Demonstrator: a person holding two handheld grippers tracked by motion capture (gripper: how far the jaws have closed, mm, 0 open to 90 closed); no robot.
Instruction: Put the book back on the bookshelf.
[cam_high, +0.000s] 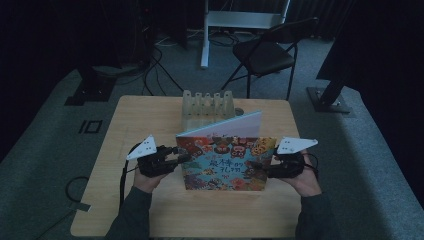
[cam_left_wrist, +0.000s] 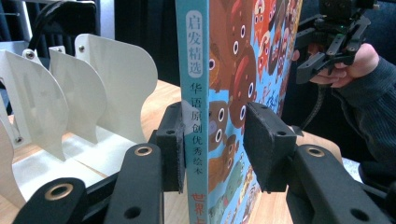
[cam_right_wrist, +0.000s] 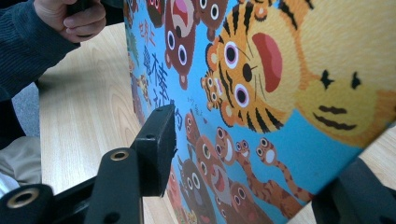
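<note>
A picture book (cam_high: 225, 162) with a bright cartoon-animal cover stands upright on the wooden table (cam_high: 145, 120), cover toward me. My left gripper (cam_high: 181, 157) is at its left edge. In the left gripper view the jaws (cam_left_wrist: 210, 144) straddle the book's spine (cam_left_wrist: 194, 70); the left pad lies against it and the right pad (cam_left_wrist: 264, 144) stands a little off the cover. My right gripper (cam_high: 260, 167) is on the book's right edge. In the right gripper view (cam_right_wrist: 252, 172) one pad (cam_right_wrist: 159, 149) rests on the cover (cam_right_wrist: 280, 93) and the other jaw is behind the book.
A white slotted rack (cam_high: 207, 102) with several curved dividers (cam_left_wrist: 70, 102) stands on the table just behind the book. A black folding chair (cam_high: 265, 50) and stand legs sit on the floor beyond the table. Bare wood lies in front of the book.
</note>
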